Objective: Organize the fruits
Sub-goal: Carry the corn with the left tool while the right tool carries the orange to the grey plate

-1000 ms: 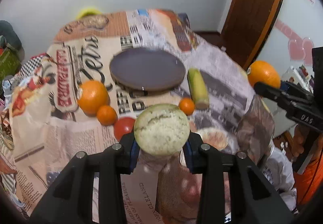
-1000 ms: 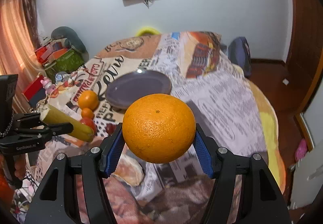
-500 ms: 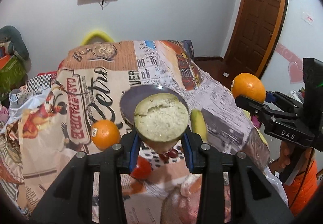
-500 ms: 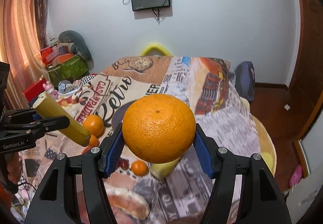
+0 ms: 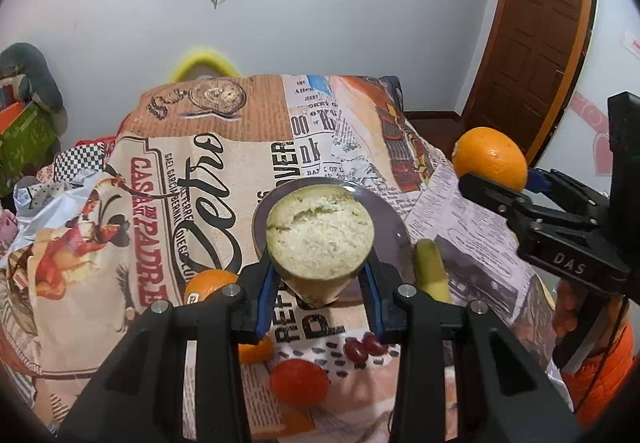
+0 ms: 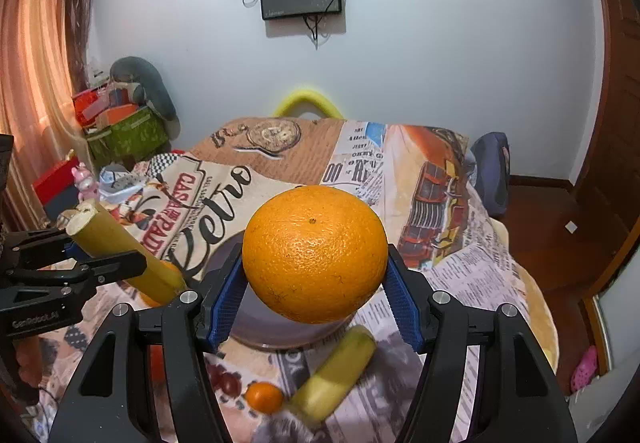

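Observation:
My left gripper (image 5: 320, 275) is shut on a yellow-green cut stalk piece (image 5: 320, 233), its pale cut end facing the camera; it also shows in the right wrist view (image 6: 124, 251). My right gripper (image 6: 316, 279) is shut on a large orange (image 6: 315, 253), also seen at the right in the left wrist view (image 5: 490, 157). Both are held above the table. A dark purple plate (image 5: 390, 219) lies on the table behind the held stalk piece; in the right wrist view (image 6: 256, 317) it sits under the orange.
On the printed tablecloth (image 5: 168, 171) lie an orange (image 5: 206, 283), a tomato (image 5: 299, 381), red grapes (image 5: 362, 347), a second stalk piece (image 5: 432, 275), and a small tangerine (image 6: 264, 397). A wooden door (image 5: 532, 39) stands right; clutter boxes (image 6: 124, 127) stand left.
Both grippers have risen and tilted up with their loads; the table and plate appear lower and farther in both views. Both grips are unchanged.

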